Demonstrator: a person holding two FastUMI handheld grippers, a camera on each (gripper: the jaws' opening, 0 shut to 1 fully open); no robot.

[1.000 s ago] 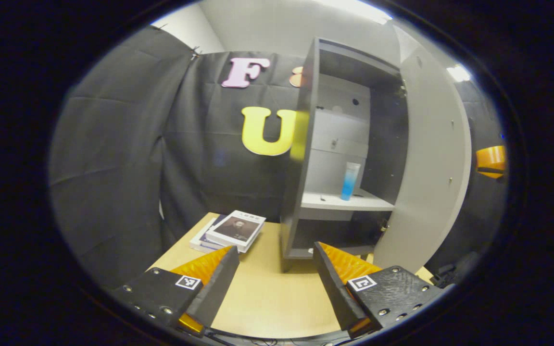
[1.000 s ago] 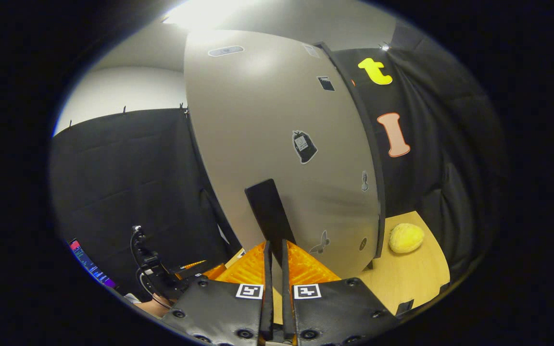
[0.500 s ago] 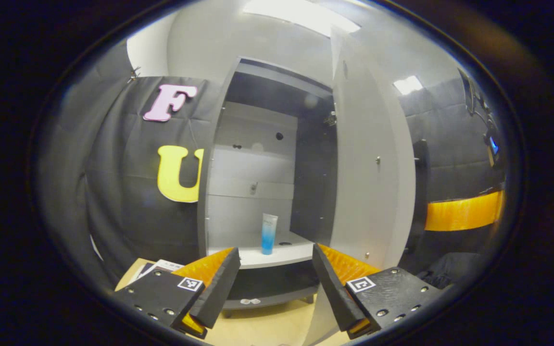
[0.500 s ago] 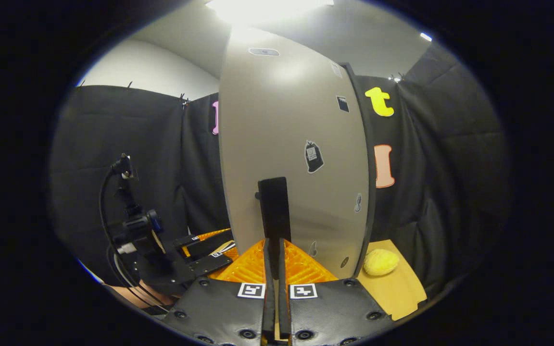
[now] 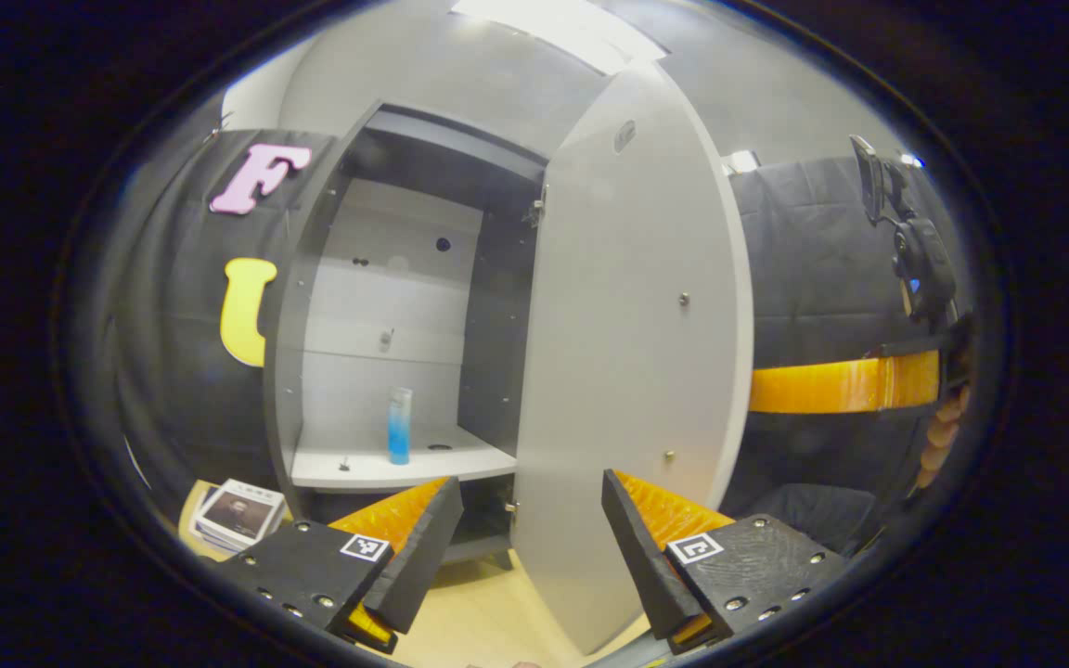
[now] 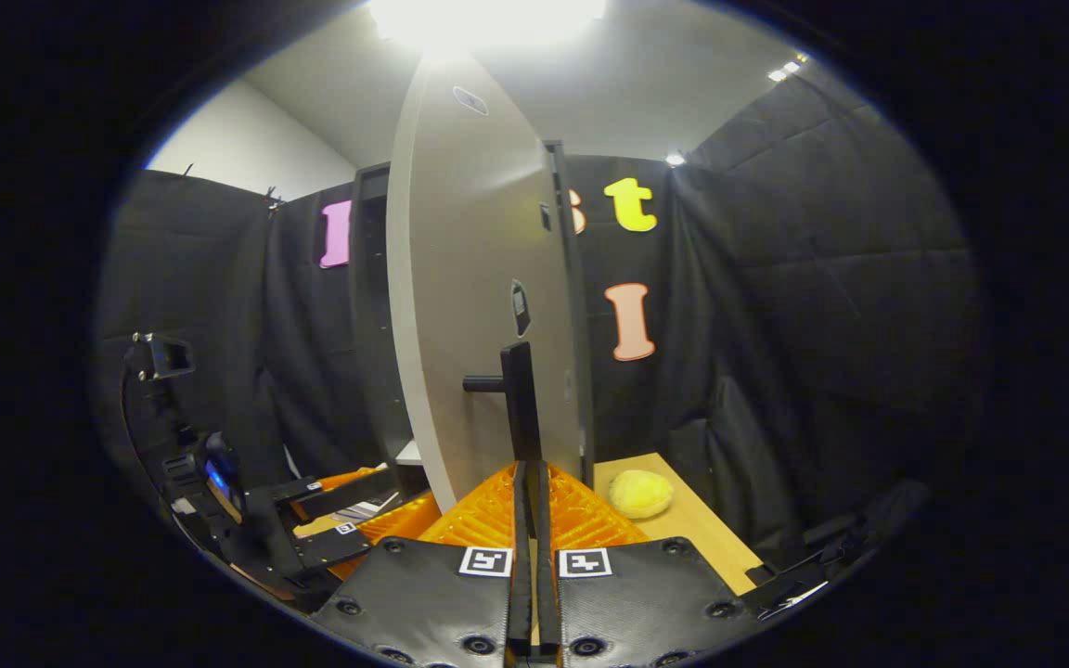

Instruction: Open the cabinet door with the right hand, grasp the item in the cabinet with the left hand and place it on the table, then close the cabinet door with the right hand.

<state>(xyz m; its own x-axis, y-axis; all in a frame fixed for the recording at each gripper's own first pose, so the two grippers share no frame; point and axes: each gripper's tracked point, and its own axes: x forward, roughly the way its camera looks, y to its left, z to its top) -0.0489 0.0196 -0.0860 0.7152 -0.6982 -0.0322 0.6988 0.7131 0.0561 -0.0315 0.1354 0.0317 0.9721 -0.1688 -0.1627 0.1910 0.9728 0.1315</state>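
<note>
From the left gripper view we face the open cabinet (image 5: pixel 386 306) — near its shelf. From the right gripper view we face the door (image 6: pixel 474 306) almost edge-on, close. We share the door — opposite faces.

Smooth matt door (image 5: pixel 632 306), pale wood-look table (image 6: pixel 683 529), translucent plastic tube (image 5: pixel 398 426), fuzzy yellow ball (image 6: pixel 640 493).
</note>
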